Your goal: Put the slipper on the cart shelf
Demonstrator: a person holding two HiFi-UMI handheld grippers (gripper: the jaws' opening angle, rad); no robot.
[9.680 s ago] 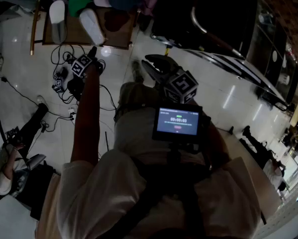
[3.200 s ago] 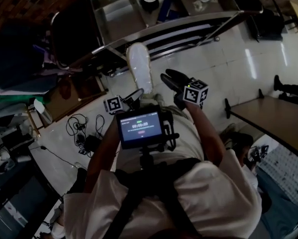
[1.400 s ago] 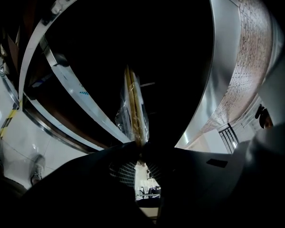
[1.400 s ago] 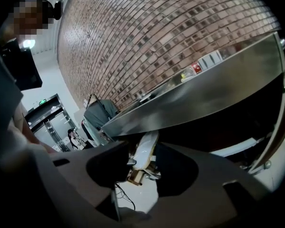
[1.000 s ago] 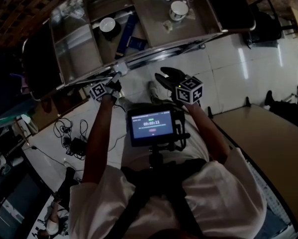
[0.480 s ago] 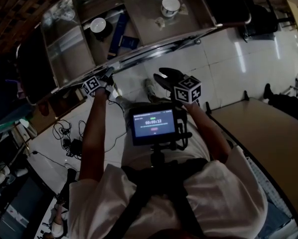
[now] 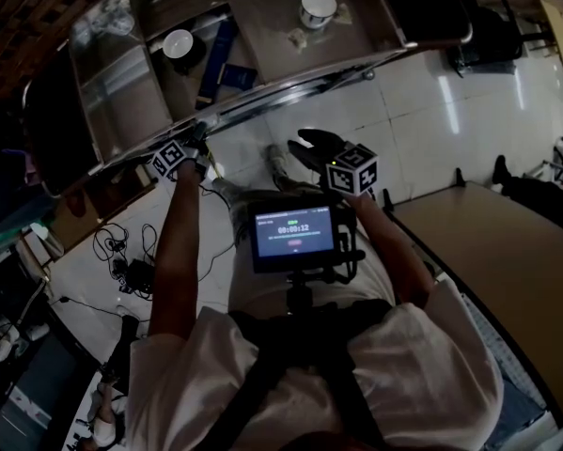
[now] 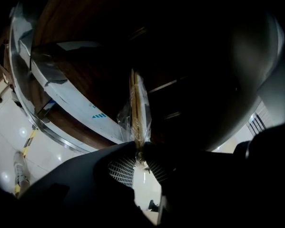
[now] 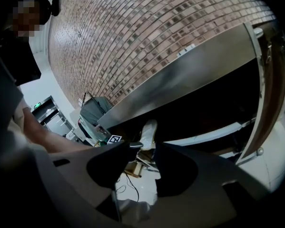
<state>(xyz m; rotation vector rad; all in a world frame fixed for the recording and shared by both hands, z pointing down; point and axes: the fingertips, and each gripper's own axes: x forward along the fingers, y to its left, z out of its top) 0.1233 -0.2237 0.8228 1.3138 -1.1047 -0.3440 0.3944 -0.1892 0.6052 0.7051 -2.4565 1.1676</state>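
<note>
The slipper is pale and wrapped in clear plastic. In the left gripper view I see it edge-on, pinched between the jaws of my left gripper. It reaches in under the dark underside of the cart's top. The right gripper view shows the white slipper below the steel cart shelf. In the head view my left gripper is at the cart rim and the slipper is hidden under it. My right gripper hangs over the floor, open, with nothing between its jaws.
The cart's top holds a cup, a bowl and a blue box. A wooden table stands at the right. Cables lie on the white tiled floor at the left. A phone screen sits on my chest mount.
My left gripper with the slipper has edged slightly left along the cart rim and further under it. The right gripper has stayed about where it was.
</note>
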